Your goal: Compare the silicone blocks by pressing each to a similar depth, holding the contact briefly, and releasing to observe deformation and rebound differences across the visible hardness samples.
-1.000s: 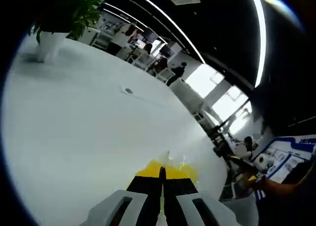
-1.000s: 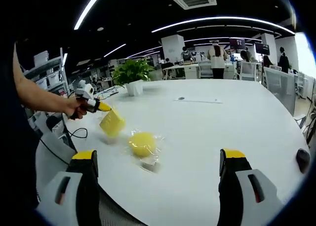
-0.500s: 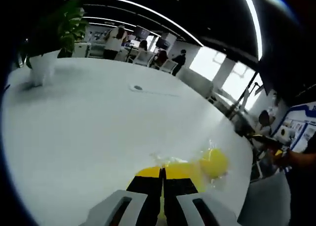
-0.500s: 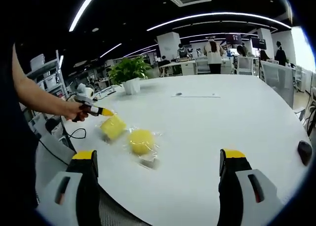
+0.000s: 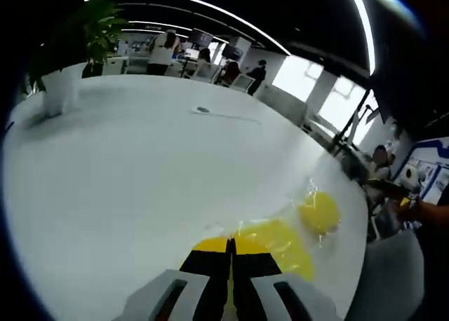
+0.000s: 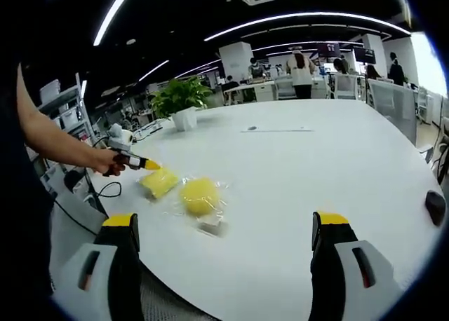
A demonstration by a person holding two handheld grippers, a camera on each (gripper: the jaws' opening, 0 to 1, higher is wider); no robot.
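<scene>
Two yellow silicone blocks in clear wrappers lie on the white table. The square block rests flat. The round block sits just beside it. My left gripper has its yellow-tipped jaws pressed together at the square block's near edge, pinching its wrapper. In the right gripper view it appears as the left gripper, held by a hand, its tip touching that block. My right gripper stands wide open over the table's near edge, well short of both blocks.
A potted plant stands at the far side of the table. A black cable runs off the left edge. A dark small object lies at the right edge. Desks and people fill the office behind.
The left gripper has lowered the square block from hanging tilted in the air to lying flat on the table beside the round block. The right gripper stayed open and nearly still.
</scene>
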